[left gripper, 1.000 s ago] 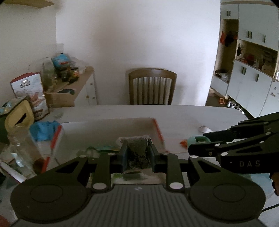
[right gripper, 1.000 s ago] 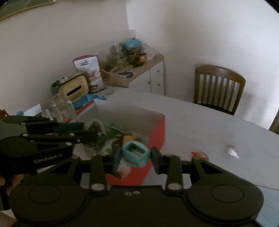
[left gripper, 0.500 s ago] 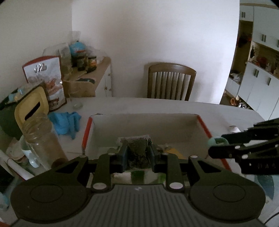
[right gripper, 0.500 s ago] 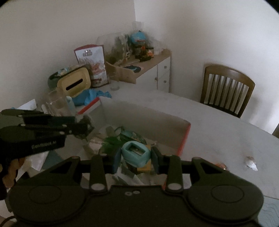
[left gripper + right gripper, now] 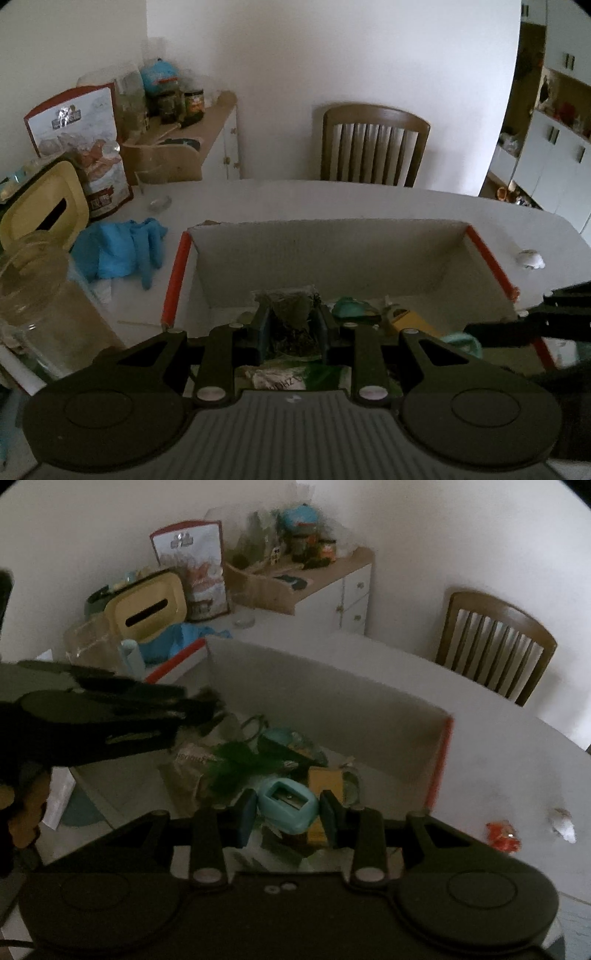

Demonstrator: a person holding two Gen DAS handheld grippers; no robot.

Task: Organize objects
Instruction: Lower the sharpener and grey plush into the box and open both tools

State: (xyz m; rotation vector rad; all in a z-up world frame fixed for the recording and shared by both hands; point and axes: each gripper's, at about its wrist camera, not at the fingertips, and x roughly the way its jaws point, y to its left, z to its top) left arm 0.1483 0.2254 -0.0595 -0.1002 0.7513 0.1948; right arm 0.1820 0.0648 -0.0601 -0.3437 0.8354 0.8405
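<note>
My left gripper [image 5: 291, 318] is shut on a clear bag of dark dried herbs [image 5: 289, 304] and hangs over the near part of an open white cardboard box with red edges [image 5: 369, 254]. My right gripper [image 5: 288, 808] is shut on a teal pencil sharpener [image 5: 286, 802], also above the box [image 5: 332, 690], near its right side. Each gripper shows in the other's view: the right gripper [image 5: 513, 326] at the right edge, the left gripper [image 5: 199, 705] blurred at the left. Inside the box lie several small things: green packets, a teal item [image 5: 351, 308] and a yellow packet [image 5: 325, 781].
Left of the box lie blue gloves [image 5: 122, 247], a glass jar [image 5: 37, 295], a yellow slotted lid [image 5: 40, 206] and a printed bag [image 5: 81, 136]. A white scrap [image 5: 530, 258] and a red wrapper [image 5: 502, 834] lie right of it. A chair [image 5: 373, 144] stands behind the table.
Both grippers have moved forward and down over the box, each still carrying its object. The box has grown larger in both views and its contents now lie under the fingers.
</note>
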